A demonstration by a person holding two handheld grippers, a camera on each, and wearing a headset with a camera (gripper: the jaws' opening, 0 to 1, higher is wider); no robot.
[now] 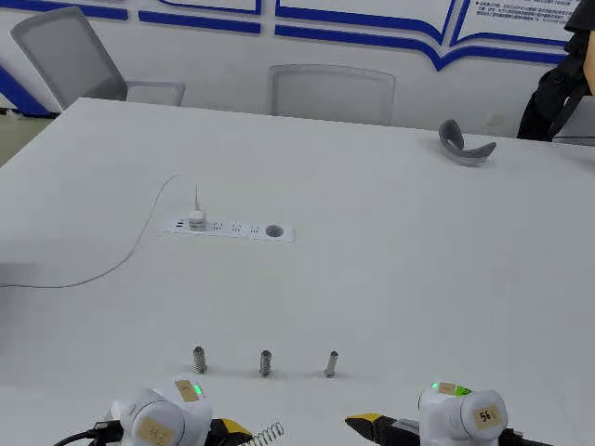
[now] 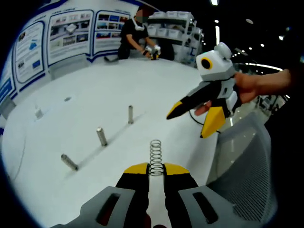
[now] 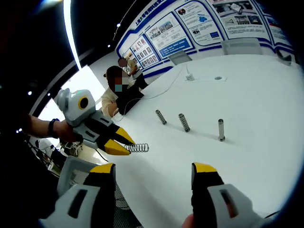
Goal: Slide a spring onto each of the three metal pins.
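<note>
— Where is my spring?
— The spring (image 2: pixel 156 157) is pinched by its near end in your left gripper (image 2: pixel 156 168). The yellow tips are drawn narrow on it, and the coils stick out past them. In the head view it sits at 6 o'clock, just above the bottom edge.

— And the pins?
— The three metal pins (image 1: pixel 265 362) stand upright in a row on the white worktop (image 1: pixel 390 279), just beyond both grippers. Your right gripper view settles what the left gripper view leaves unclear. The two pins nearer the centre wear coils, and the third pin (image 3: pixel 221 129), toward 3 o'clock, is bare.

— My other hand?
— Your right gripper (image 3: pixel 154 168) is spread wide and holds nothing. It's at 5 o'clock in the head view, partly cut off by the bottom edge.

— Any writing?
— The wall posters (image 3: pixel 161 33) carry text too small to read. You have round stickers on both gripper bodies, but I can't make out the digits.

— Farther out?
— A power strip (image 1: pixel 230 228) lies at 12 o'clock from the pins. A grey curved piece (image 1: pixel 465 142) lies at 2 o'clock.
</note>
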